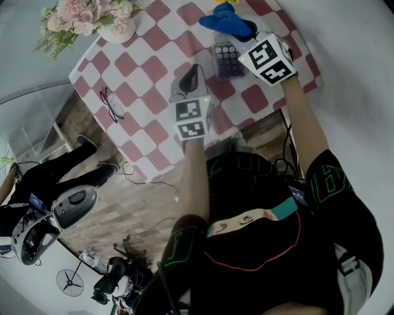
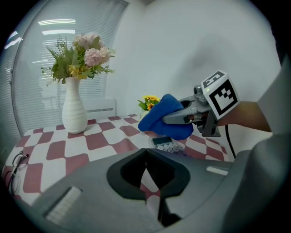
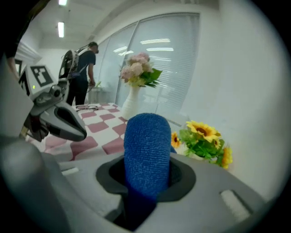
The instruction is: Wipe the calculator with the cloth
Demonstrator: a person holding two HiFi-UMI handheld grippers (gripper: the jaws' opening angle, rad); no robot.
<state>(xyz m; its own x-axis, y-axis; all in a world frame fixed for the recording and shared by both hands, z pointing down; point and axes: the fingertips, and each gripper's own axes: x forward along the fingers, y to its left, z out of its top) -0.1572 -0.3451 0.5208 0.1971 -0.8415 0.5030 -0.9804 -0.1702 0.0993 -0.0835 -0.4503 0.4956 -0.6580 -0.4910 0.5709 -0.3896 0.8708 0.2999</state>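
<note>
Two tools held over checked counter: right tool clamped on blue cloth above calculator far end; left tool closed together, empty, nearer.

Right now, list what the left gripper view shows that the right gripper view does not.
Only the left gripper view shows the calculator, lying on the checkered table just under the blue cloth, and the right gripper from outside, shut on that cloth. Only the right gripper view shows the left gripper from outside, jaws together, and a person standing in the background. Both share the cloth, the checkered table, the white vase of pink flowers and the small sunflowers.
</note>
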